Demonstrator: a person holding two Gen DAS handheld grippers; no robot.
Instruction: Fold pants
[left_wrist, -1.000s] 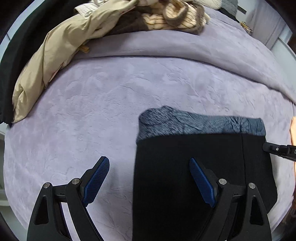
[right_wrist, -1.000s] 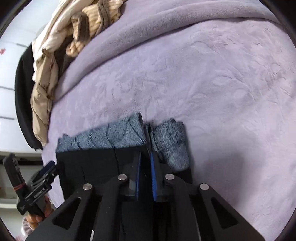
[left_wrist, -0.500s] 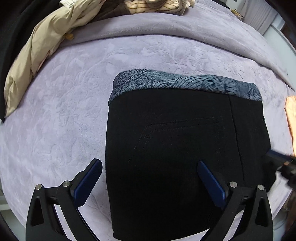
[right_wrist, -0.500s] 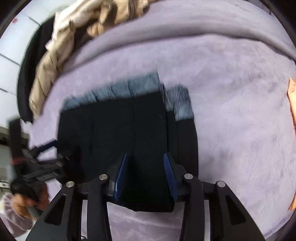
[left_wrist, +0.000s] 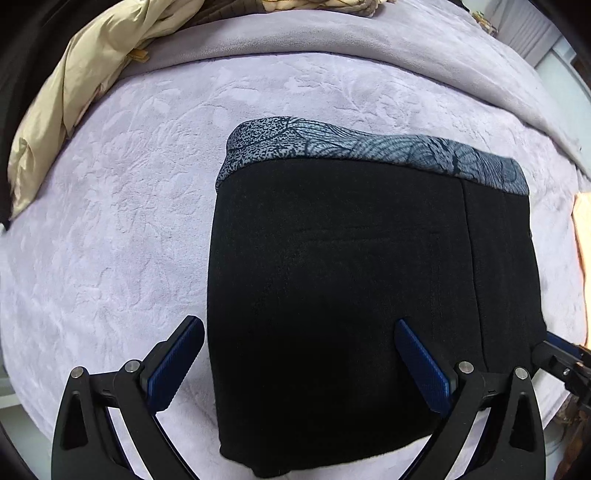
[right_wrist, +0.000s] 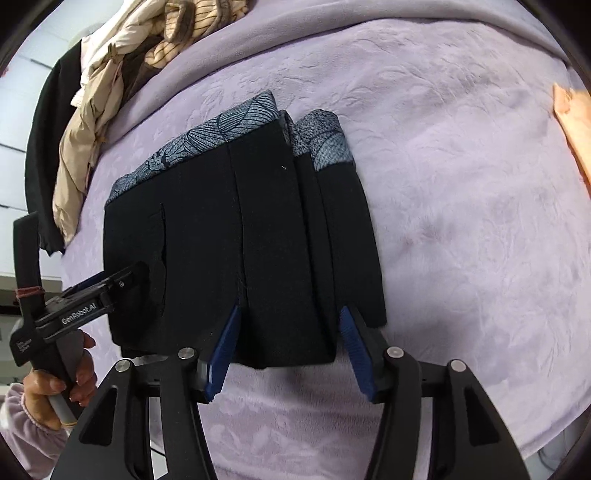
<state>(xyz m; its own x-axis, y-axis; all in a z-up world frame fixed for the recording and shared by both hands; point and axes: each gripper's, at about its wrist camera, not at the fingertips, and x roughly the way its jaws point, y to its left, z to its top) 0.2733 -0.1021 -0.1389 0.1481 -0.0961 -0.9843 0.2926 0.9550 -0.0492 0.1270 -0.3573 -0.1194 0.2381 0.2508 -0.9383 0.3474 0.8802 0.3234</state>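
Note:
The black pants (left_wrist: 351, 295) lie folded into a compact rectangle on the lavender bed cover (left_wrist: 110, 229), with a blue-grey patterned waistband lining (left_wrist: 369, 144) showing along the far edge. My left gripper (left_wrist: 295, 332) hangs open above the pack's near left part, one finger off its left edge, nothing gripped. In the right wrist view the pants (right_wrist: 258, 229) show stacked layers at their right side. My right gripper (right_wrist: 290, 314) hovers over their near edge, its jaws opening, pads clear of the cloth. A hand (right_wrist: 55, 384) holds the left gripper (right_wrist: 125, 277) at the pants' left edge.
A heap of clothes sits at the far side of the bed: a beige jacket (left_wrist: 74, 110) and a striped brown garment (right_wrist: 192, 33). An orange cloth (right_wrist: 572, 125) lies at the bed's right edge. The bed's front edge runs just below the grippers.
The right gripper let go of the pants' edge, opened and drew back toward me. The left gripper opened wider and shifted over the pants, which now lie flat.

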